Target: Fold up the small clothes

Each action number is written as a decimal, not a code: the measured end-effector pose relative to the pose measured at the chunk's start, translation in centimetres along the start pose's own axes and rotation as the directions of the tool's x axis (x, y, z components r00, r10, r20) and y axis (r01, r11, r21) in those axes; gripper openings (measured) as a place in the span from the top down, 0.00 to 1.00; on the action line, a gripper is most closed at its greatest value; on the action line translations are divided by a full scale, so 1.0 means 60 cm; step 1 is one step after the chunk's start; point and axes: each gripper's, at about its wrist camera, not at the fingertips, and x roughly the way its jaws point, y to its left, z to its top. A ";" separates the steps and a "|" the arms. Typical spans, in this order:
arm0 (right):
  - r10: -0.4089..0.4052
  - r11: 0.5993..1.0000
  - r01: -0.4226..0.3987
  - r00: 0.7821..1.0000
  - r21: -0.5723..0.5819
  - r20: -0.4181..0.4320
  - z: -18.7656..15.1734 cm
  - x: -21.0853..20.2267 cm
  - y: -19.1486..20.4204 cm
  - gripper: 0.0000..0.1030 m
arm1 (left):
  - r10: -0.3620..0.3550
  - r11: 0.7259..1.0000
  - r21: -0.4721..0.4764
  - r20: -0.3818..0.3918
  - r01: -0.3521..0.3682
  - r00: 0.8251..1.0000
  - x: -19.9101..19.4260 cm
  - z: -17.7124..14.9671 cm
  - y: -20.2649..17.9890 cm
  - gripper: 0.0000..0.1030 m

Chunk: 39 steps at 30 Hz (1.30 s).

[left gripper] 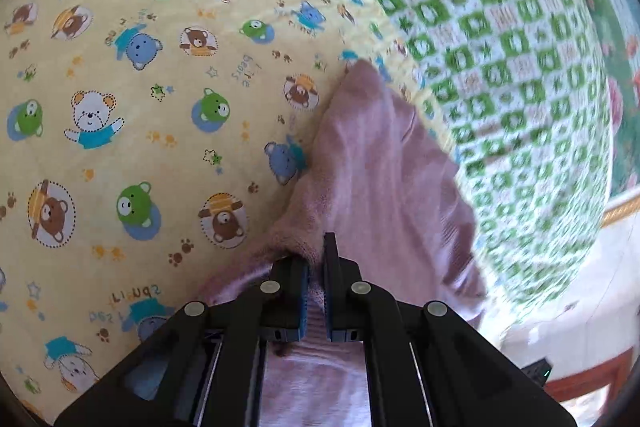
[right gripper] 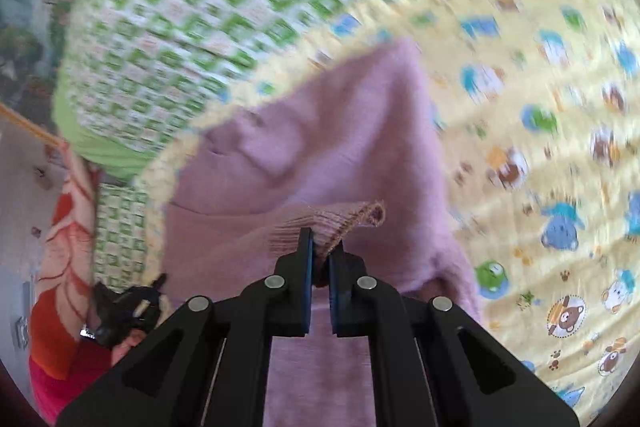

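Tools (left gripper: 316, 259) pinching fuzzy mauve garment (left gripper: 372, 155)

The left gripper (left gripper: 316, 259) points steeply downward, its two black fingers (left gripper: 294, 279) drawn almost together and pinching a fold of the pink garment (left gripper: 372, 155). The right gripper (right gripper: 320, 255) angles down likewise, its jaws nearly closed on a ribbed edge of the same garment. In the right wrist view, the other gripper appears at lower left.
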 end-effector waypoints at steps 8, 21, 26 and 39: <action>-0.192 0.979 0.184 0.978 -0.089 -0.087 -0.039 0.042 -0.007 0.83 | 0.072 0.997 0.007 -0.047 -0.071 0.996 -0.019 -0.001 0.049 0.80; -0.121 0.966 0.135 0.990 -0.222 0.074 0.009 0.032 0.099 0.62 | 0.080 0.965 0.255 -0.065 -0.061 0.995 -0.068 -0.017 -0.041 0.62; -0.235 0.945 0.254 0.966 -0.205 0.110 0.043 0.079 0.106 0.60 | 0.157 0.932 0.336 -0.033 -0.137 0.987 -0.057 -0.005 -0.076 0.47; -0.251 0.961 0.252 0.968 -0.116 0.029 -0.062 0.004 -0.011 0.58 | 0.243 0.936 0.303 -0.189 -0.179 0.951 -0.107 -0.098 0.038 0.38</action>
